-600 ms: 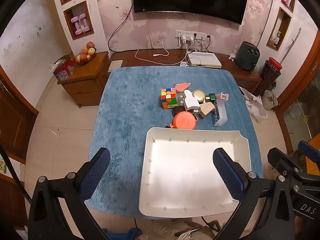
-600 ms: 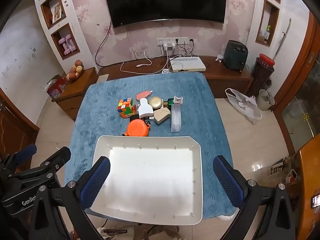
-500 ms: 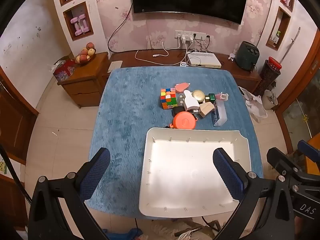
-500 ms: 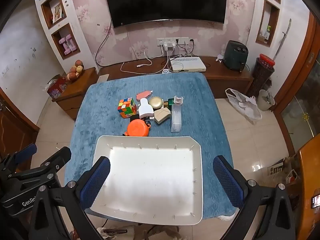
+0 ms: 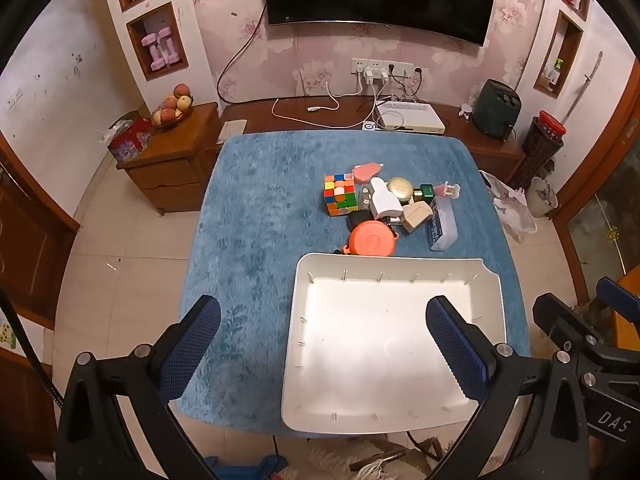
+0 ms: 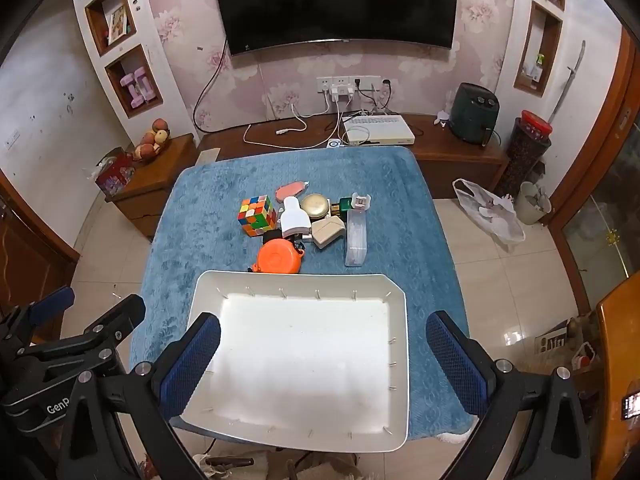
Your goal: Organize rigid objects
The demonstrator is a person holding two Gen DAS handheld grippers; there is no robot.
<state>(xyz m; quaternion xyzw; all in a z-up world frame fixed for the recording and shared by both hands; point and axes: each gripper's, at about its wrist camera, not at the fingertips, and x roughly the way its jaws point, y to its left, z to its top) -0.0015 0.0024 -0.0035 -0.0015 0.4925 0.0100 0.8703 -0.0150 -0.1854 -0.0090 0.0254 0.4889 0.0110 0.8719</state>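
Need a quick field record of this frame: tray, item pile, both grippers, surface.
tray: white tray, nothing in it, near edge of table
surface: blue cloth
pile: just beyond the tray's far rim, clustered
nearest tray: orange round case
left of pile: colour cube
right of pile: clear box
left gripper: open, holds nothing
right gripper: open, holds nothing, above tray

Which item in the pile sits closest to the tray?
The round orange tape measure. It lies right at the far rim of the white tray; the colour cube and clear box sit farther back.
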